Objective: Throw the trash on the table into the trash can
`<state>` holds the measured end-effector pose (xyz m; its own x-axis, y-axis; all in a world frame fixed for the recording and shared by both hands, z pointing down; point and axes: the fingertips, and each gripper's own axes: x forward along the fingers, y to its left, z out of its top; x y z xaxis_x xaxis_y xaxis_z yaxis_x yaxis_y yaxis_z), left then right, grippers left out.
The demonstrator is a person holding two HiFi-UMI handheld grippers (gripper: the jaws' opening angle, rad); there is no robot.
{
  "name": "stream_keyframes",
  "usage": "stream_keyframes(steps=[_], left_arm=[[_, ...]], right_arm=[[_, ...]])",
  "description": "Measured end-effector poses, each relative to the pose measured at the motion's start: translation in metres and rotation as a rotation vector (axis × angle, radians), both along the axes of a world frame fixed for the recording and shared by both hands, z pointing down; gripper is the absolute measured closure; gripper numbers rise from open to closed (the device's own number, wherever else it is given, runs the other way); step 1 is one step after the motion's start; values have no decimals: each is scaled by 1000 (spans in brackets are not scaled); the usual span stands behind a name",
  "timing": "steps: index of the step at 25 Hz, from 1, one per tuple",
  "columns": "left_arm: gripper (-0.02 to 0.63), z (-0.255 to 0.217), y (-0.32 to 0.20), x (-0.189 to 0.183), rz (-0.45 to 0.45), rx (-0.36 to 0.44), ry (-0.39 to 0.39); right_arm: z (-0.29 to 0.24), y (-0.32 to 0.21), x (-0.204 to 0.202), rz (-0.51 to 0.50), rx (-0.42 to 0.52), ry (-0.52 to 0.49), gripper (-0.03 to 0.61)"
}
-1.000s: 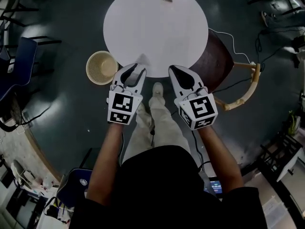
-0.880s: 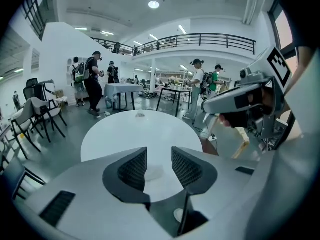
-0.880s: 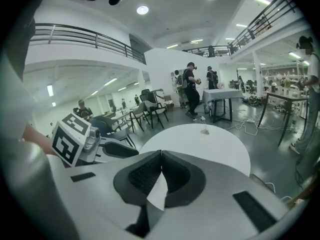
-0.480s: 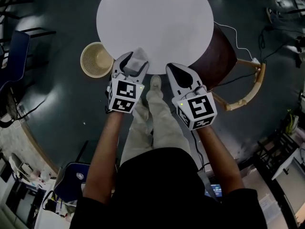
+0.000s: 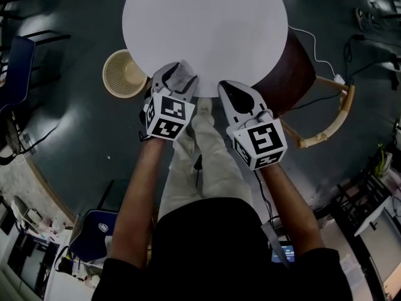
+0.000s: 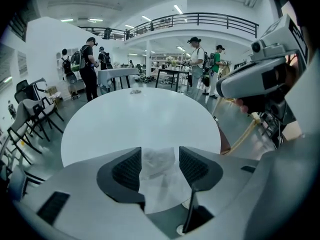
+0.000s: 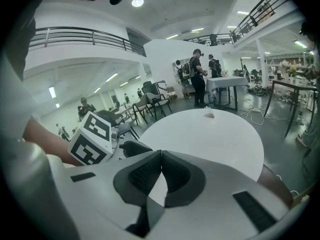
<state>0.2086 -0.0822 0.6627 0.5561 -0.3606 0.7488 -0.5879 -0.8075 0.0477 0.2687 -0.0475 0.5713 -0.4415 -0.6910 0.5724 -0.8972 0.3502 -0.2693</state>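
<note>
Left gripper view: left gripper [image 6: 160,153] jaws just opened wide, crumpled tissue [image 6: 161,179] seen between them at lower centre, on near table [image 6: 140,119] edge. Judged light, soft, compressible; to be pinched across its bulk. Right gripper [image 7: 160,159] closed, empty.

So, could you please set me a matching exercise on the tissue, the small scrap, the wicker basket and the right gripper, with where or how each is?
1 tissue
2 small scrap
3 wicker basket
4 right gripper

a on the floor, left of the table
b jaws together, empty
c table's near edge
d table's far edge

Pairs: 1-c, 2-d, 3-a, 4-b
</note>
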Motion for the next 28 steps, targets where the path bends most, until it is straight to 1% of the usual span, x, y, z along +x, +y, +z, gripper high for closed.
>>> stream_keyframes(steps=[2,9,11,15,21,28], left_arm=[[366,2,0,3,9,-7,-7],[493,3,-4,2,6,-5,-23],[517,3,-5,2,7,-4,-26],[531,1,-4,2,6,-6,-26],[572,0,-8,1,4,-9,-32],[588,-6,-9,3,1,-2,-37]], right_arm=[[1,1,1,-2,-6,-1,560],[7,2,2,-8,-21,-5,560],[8,1,1,-11,-23,-8,560],[7,-2,0,-18,-25,-12,560],[7,-10,4,-30,-24,-15,560],[5,-17,6,-47,-24,-15,560]])
